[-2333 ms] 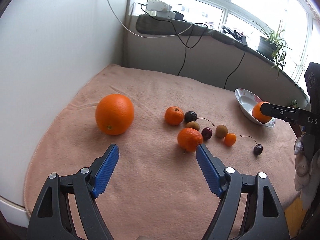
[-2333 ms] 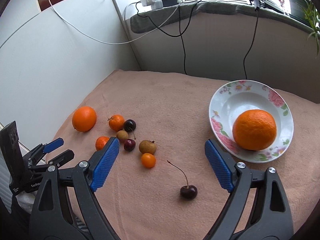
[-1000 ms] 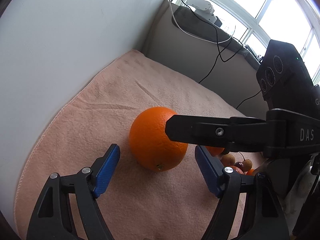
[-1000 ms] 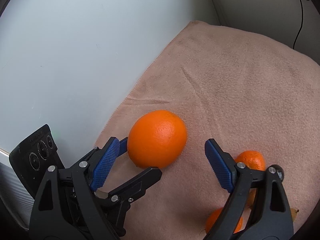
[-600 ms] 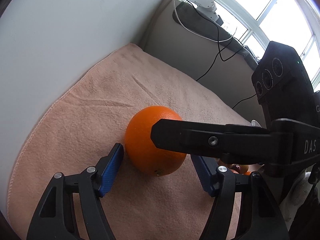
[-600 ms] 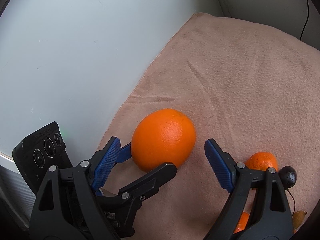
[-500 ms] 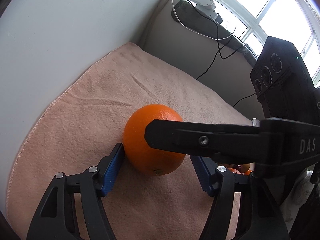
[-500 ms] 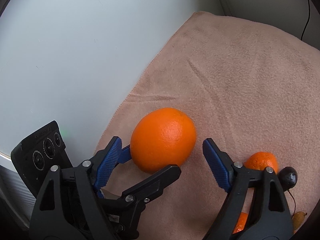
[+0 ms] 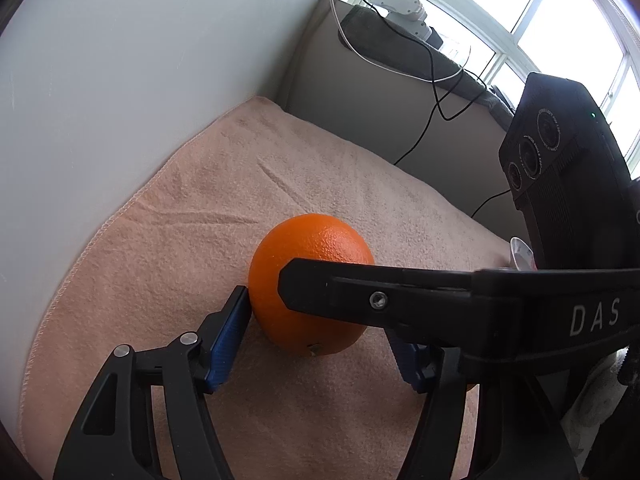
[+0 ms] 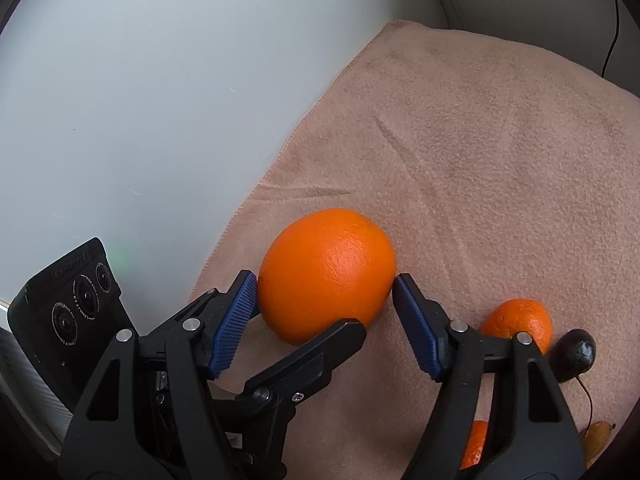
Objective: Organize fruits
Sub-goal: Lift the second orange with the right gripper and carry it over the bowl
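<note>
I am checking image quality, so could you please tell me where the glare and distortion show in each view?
Left wrist view: the window is blown out white, and the wall bows with fisheye curve. Right wrist view: even, soft light, a sharp orange, dark corners.

peach towel (image 9: 328, 184), white wall (image 9: 140, 60), black cables (image 9: 436, 92), bright window (image 9: 560, 20)

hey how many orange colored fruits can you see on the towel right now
3. A big orange sits between both grippers' jaws. A small mandarin lies beside the right gripper's finger, next to a dark cherry. A sliver of another peeks out lower down. More may be hidden.
</note>
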Available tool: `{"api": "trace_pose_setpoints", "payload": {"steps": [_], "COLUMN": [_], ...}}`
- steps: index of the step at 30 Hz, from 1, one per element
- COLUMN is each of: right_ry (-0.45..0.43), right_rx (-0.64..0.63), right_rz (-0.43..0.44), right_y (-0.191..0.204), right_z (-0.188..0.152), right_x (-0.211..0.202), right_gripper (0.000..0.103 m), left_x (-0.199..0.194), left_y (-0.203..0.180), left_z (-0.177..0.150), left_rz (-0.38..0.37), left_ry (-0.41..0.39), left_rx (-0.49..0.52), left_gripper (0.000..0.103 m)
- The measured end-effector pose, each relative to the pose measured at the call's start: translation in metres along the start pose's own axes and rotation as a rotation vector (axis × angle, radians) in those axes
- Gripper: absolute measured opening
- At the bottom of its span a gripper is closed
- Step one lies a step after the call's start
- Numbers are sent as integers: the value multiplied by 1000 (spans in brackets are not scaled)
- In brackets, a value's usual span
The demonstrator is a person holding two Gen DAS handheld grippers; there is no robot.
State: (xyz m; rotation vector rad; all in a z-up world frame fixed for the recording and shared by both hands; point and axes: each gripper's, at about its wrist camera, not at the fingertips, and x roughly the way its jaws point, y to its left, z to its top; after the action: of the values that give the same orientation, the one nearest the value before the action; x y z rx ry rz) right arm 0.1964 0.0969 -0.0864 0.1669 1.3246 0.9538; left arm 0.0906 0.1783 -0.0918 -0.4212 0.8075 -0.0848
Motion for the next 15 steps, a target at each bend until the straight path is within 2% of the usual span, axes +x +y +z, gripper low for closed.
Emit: {"api": "trace_pose_setpoints", "payload": {"steps": [15], "right_ry": [-106], "right_rx": [6], "right_rz": [-16], "right_y": [-20], "right_z": [-1], "right_x": [-75], "right_gripper": [73], "left_x": [3], "left_y": [-50], "left_z": [24], "left_rz": [-49], "left_ry": [-50], "left_rx": [69], "left_gripper": [65]}}
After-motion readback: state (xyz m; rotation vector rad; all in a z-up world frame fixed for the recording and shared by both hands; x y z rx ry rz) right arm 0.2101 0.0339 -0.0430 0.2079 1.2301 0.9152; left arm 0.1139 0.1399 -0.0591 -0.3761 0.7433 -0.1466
